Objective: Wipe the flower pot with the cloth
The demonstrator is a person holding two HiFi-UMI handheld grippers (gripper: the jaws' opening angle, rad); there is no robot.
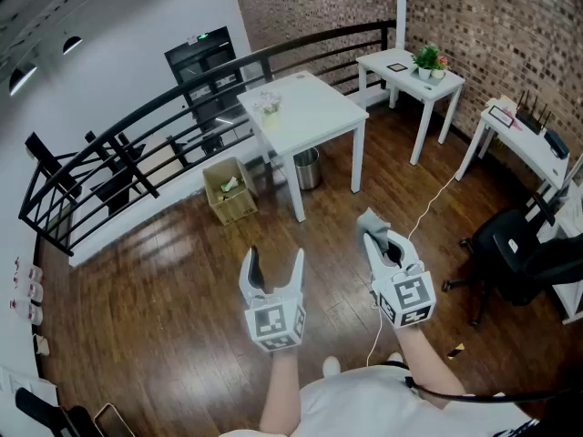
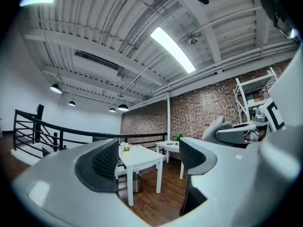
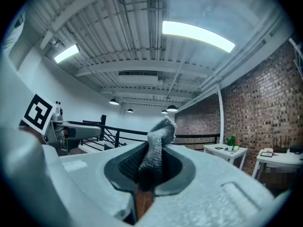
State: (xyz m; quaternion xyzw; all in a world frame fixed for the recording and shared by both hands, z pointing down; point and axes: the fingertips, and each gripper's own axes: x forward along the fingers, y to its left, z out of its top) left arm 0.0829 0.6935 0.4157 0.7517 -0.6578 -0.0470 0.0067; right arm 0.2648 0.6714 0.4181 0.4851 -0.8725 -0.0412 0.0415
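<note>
Reference landmark: large white table point(image 1: 310, 107) on a wooden floor point(image 1: 164, 299). On the near side of that table, well apart from it and above the floor: left gripper point(image 1: 276, 260) and right gripper point(image 1: 383, 242), side by side, both held level and pointed toward the table. Left gripper: released, jaws spread with a clear gap, nothing between the pads, the table visible through the gap in the left gripper view. Right gripper: clenched on a grey knitted cloth point(image 1: 370, 219), jaws closed against it, free end of the cloth standing up past the fingertips. Beyond and to the right of the table, near the brick wall point(image 1: 492, 25): small white table point(image 1: 378, 62) carrying the flower pot point(image 1: 425, 63), white, with a green plant, and a second smaller pot just beside it. Flower pot well apart from both grippers and from the cloth, not yet touched. On the far-left part of the large white table's top: small vase of pale flowers point(image 1: 267, 106). Under the table: metal waste bin point(image 1: 308, 168). Left of the table, near its front-left leg: open cardboard box point(image 1: 230, 189). Behind and left of the table: black railing point(image 1: 137, 144). Well to the right of the table: black office chair point(image 1: 510, 253).
</note>
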